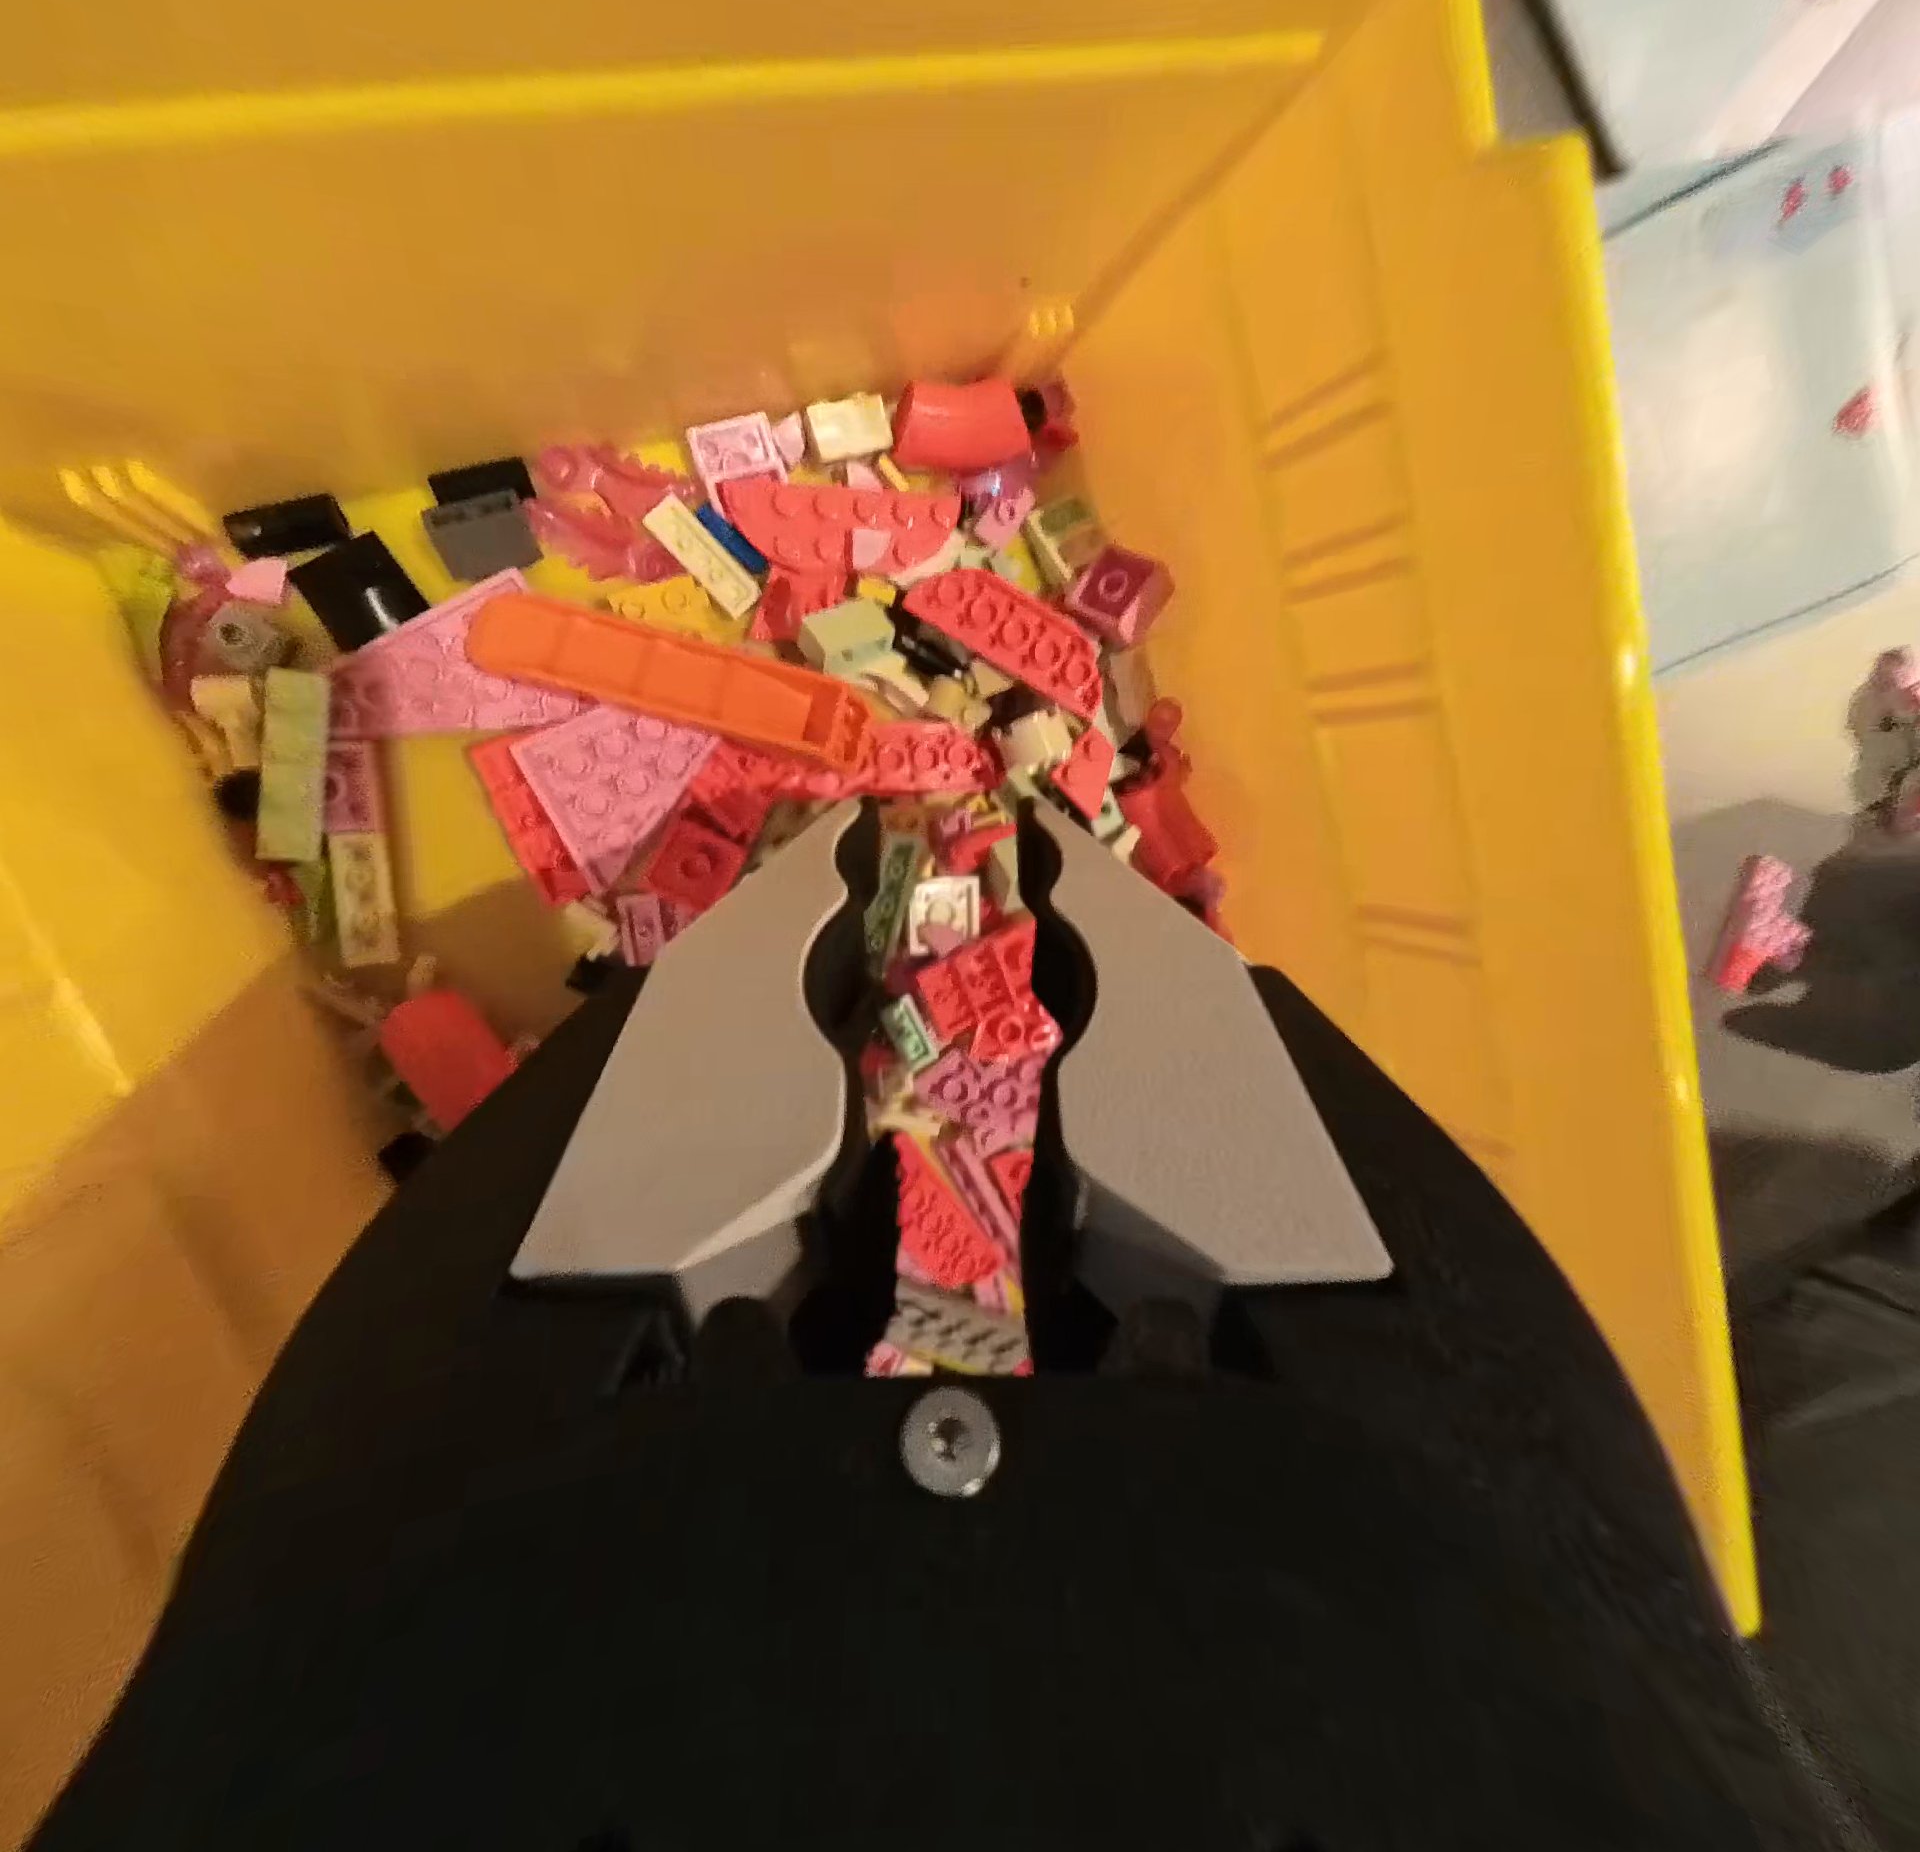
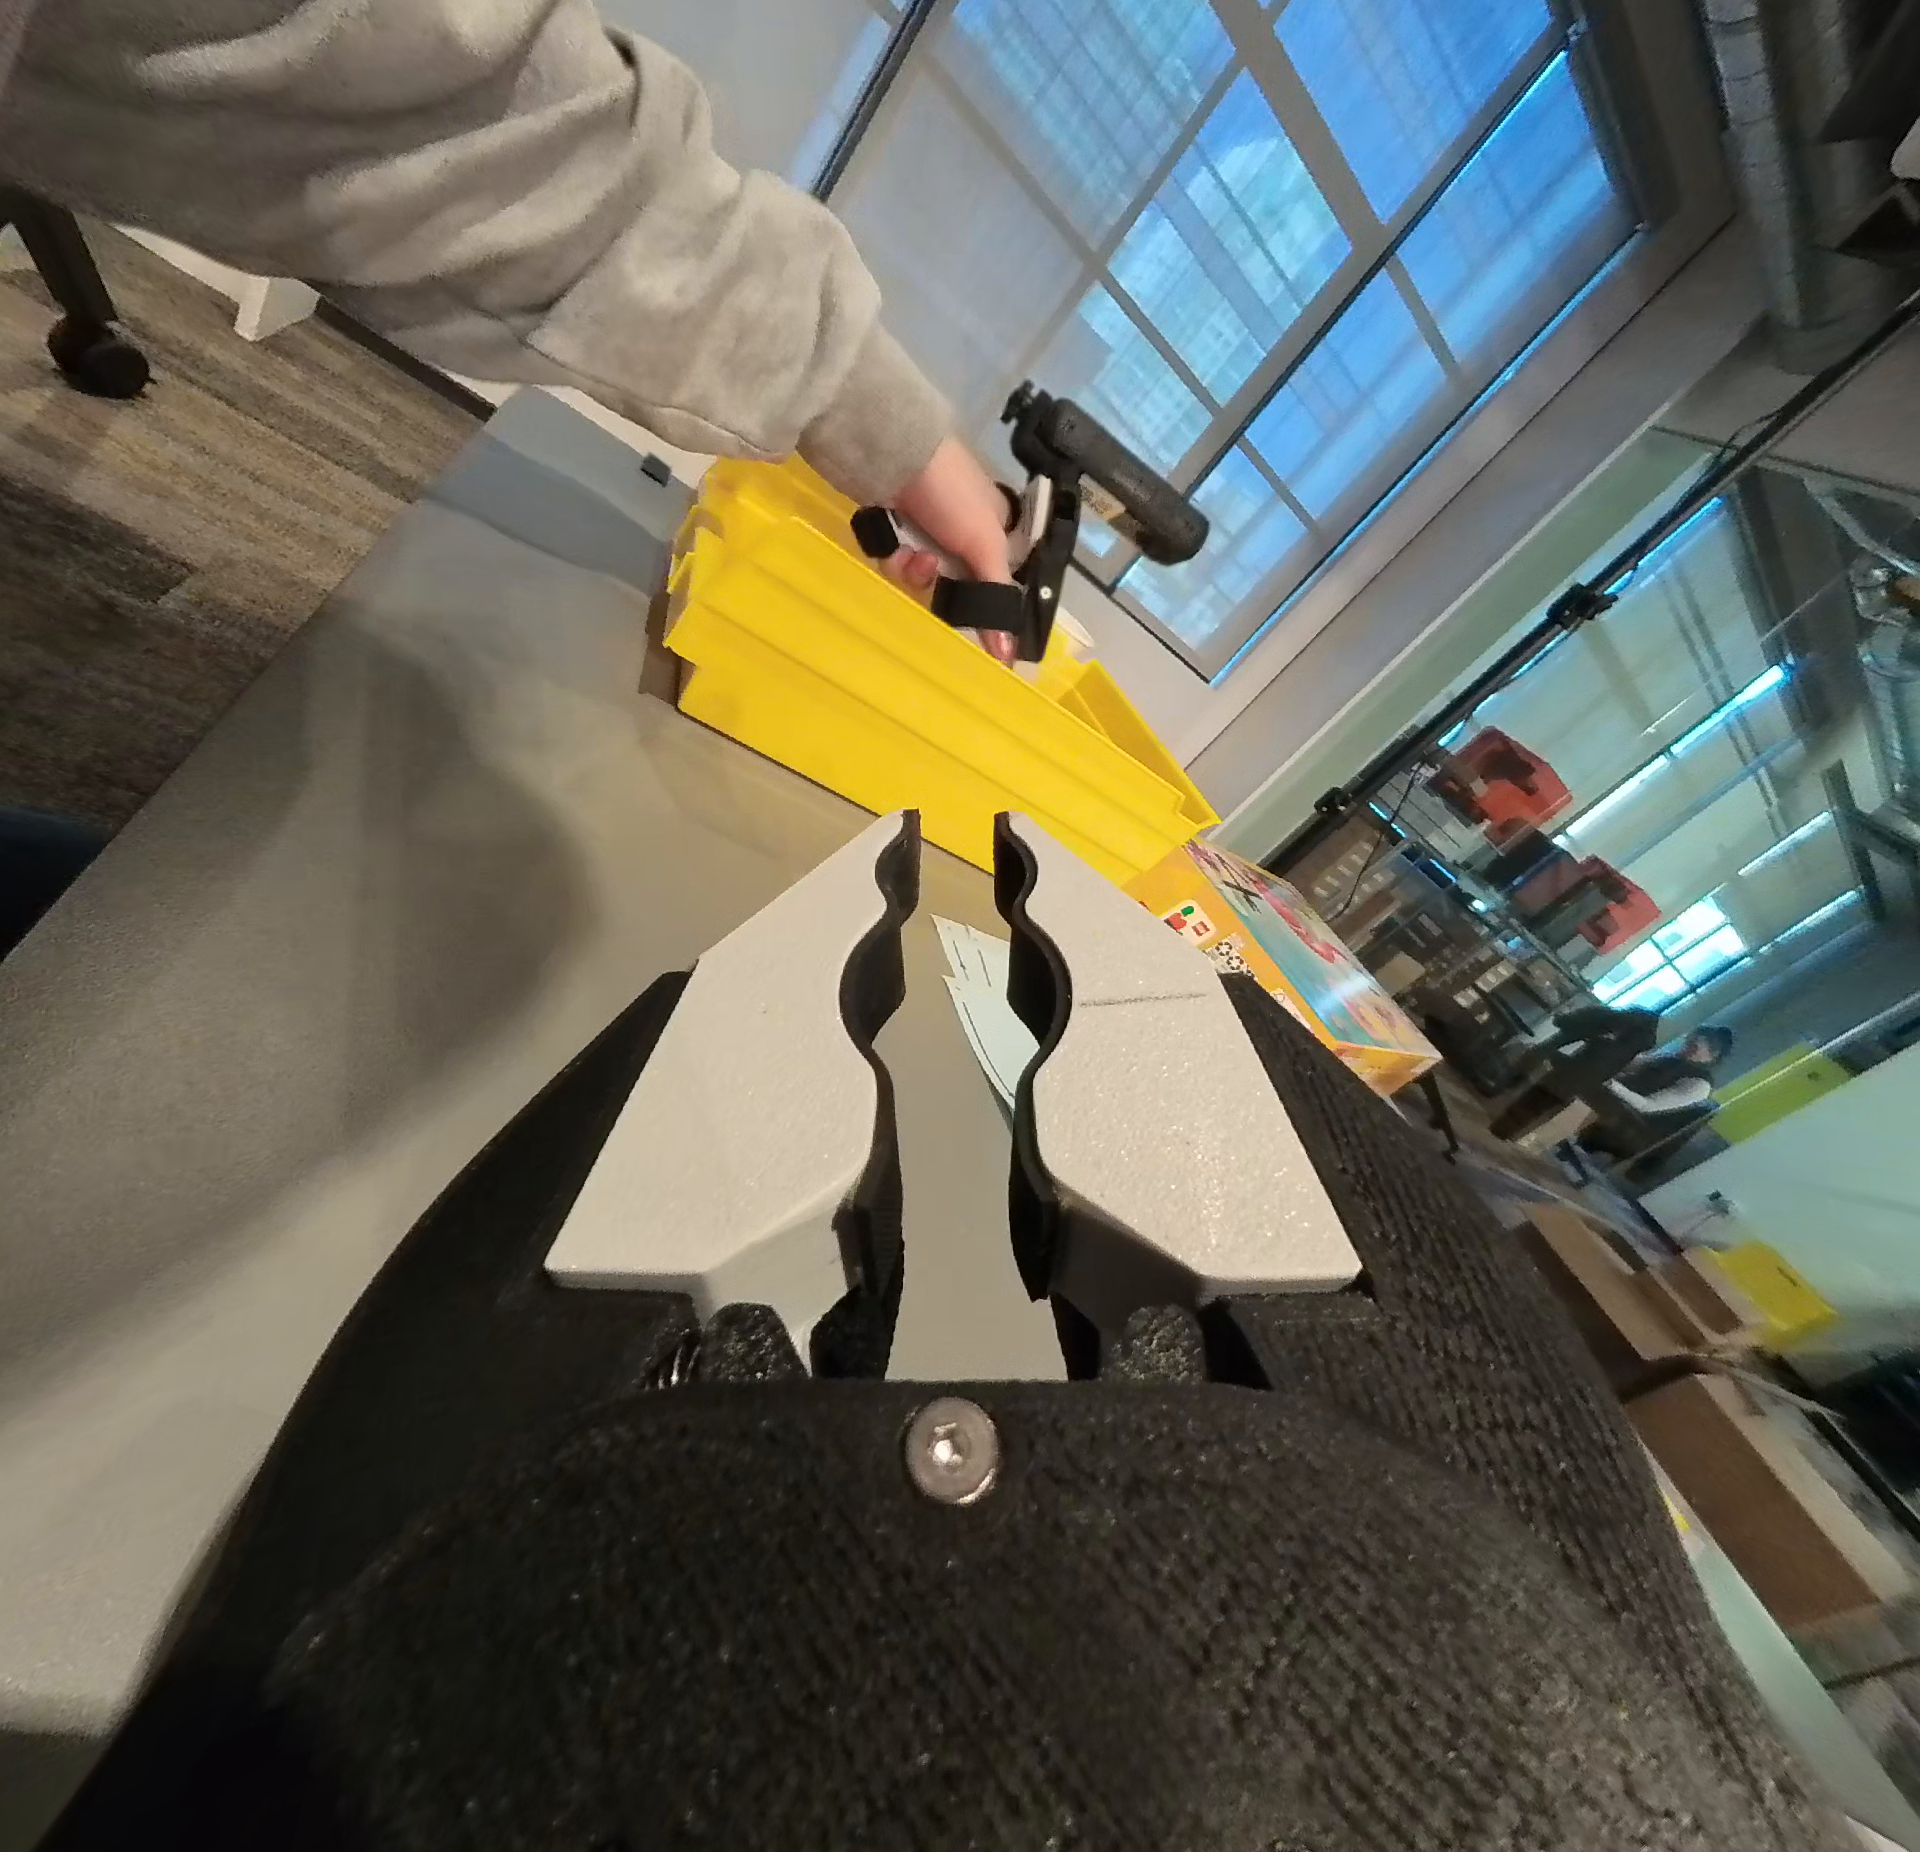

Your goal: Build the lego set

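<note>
My left claw hangs parted, gripping nothing, over loose bricks inside the yellow bin; my right claw (also parted, empty) hovers above the table.

Inside the deep yellow plastic bin, tall walls close in at the far side and on the right, leaving entry only from above. A heap of loose pink, red and cream lego pieces covers most of the floor, with a long orange ramp-shaped piece lying across its top. Bare yellow floor shows only at the left. The left tool has its jaws parted just over the heap. Outside, the grey desk lies open in front of the right tool, up to the bin's outer wall
</note>
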Action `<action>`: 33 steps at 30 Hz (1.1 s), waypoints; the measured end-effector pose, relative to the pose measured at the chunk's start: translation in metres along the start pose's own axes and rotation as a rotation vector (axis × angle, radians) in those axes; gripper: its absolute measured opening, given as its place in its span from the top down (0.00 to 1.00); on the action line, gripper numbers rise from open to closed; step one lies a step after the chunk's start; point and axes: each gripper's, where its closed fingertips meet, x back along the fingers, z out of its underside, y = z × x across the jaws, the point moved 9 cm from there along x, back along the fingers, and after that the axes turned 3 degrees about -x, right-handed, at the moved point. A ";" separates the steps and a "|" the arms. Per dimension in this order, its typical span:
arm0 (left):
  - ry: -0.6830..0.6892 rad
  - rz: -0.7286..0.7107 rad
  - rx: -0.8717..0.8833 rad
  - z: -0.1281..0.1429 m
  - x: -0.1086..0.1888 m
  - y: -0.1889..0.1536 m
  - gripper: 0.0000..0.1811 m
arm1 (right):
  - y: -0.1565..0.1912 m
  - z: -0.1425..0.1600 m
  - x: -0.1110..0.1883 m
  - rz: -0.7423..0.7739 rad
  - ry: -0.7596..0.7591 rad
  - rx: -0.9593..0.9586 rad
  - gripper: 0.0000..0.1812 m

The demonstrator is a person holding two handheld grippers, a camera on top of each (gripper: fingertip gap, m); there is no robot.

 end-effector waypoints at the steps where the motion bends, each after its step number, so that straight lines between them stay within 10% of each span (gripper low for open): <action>1: 0.020 -0.021 -0.020 0.003 0.002 -0.002 0.85 | 0.000 0.000 0.000 -0.001 0.002 0.001 0.93; 11: 0.376 -0.116 0.006 0.047 0.012 -0.012 0.83 | 0.001 0.001 0.000 -0.001 0.008 0.011 0.94; 21: 0.389 -0.069 -0.106 0.059 0.009 -0.045 0.87 | 0.001 0.002 0.001 0.003 0.018 0.016 0.94; 30: 0.408 -0.497 -0.247 0.060 0.018 -0.025 0.93 | 0.001 0.001 0.003 0.002 0.025 0.019 0.95; 33: 0.327 -0.318 -0.140 0.061 0.026 -0.030 0.89 | 0.001 0.001 0.004 0.002 0.026 0.016 0.95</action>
